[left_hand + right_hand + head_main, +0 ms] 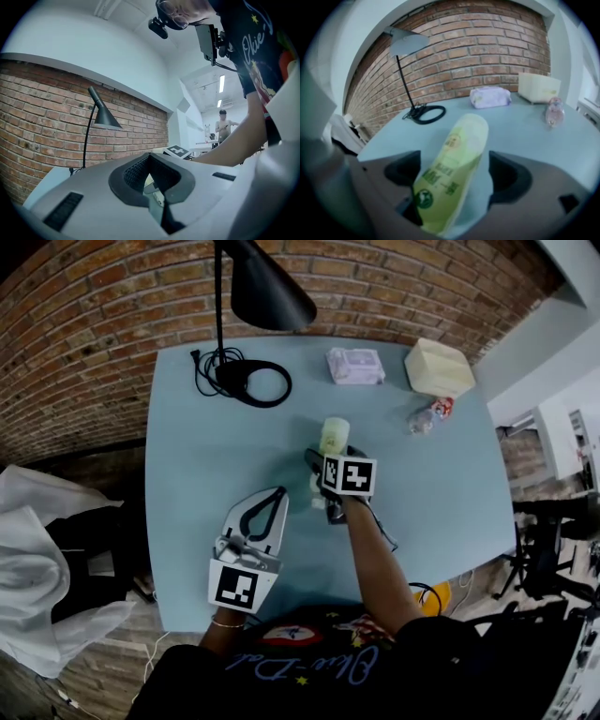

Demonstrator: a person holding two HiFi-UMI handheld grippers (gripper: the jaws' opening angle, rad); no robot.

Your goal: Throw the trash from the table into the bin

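A yellow-green packet (333, 436) lies on the light blue table (187, 474) near its middle. My right gripper (329, 456) points down at it, jaws wide open, and the packet (459, 140) sits between them, leaning toward the left jaw; no firm squeeze shows. A crumpled clear wrapper with red print (427, 416) lies farther right, also seen as the wrapper (553, 112) in the right gripper view. My left gripper (277, 494) hovers over the table's near left part, held level, its tips together on nothing; from its own camera the left gripper (151, 174) shows only the lamp and wall beyond.
A black desk lamp (267, 292) stands at the back, with its coiled cable (246, 381) beside its foot. A purple tissue pack (354, 365) and a beige box (438, 367) sit at the back right. A white bag (37, 568) hangs left of the table.
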